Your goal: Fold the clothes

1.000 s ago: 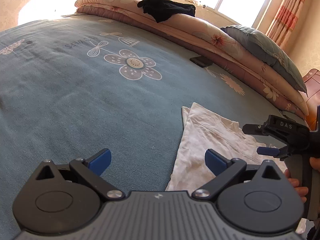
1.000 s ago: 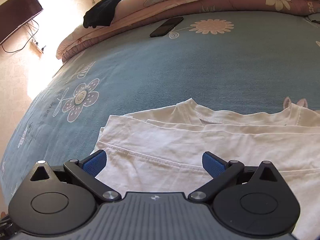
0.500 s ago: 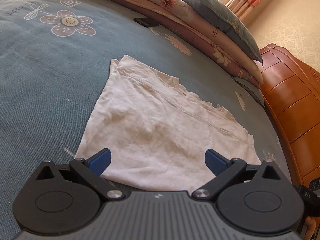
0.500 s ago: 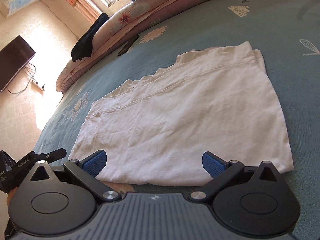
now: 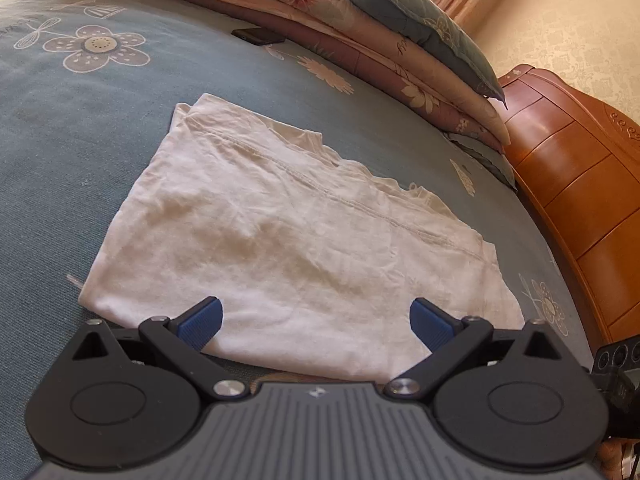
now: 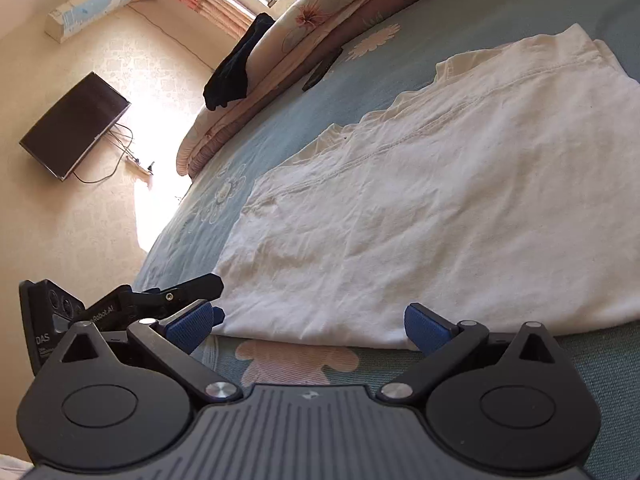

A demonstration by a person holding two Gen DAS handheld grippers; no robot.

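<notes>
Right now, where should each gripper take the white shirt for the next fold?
Probably the near folded edge of the white shirt, left gripper and right gripper each pinching near a corner from the near side; both are open there, and the shirt lies flat.

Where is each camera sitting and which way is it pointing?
Left wrist: on the left hand-held gripper, open, looking across the white shirt toward pillows.
Right wrist: on the right hand-held gripper, open, facing the shirt's near edge, TV far left.
Shared: shirt, bed, phone.
</notes>
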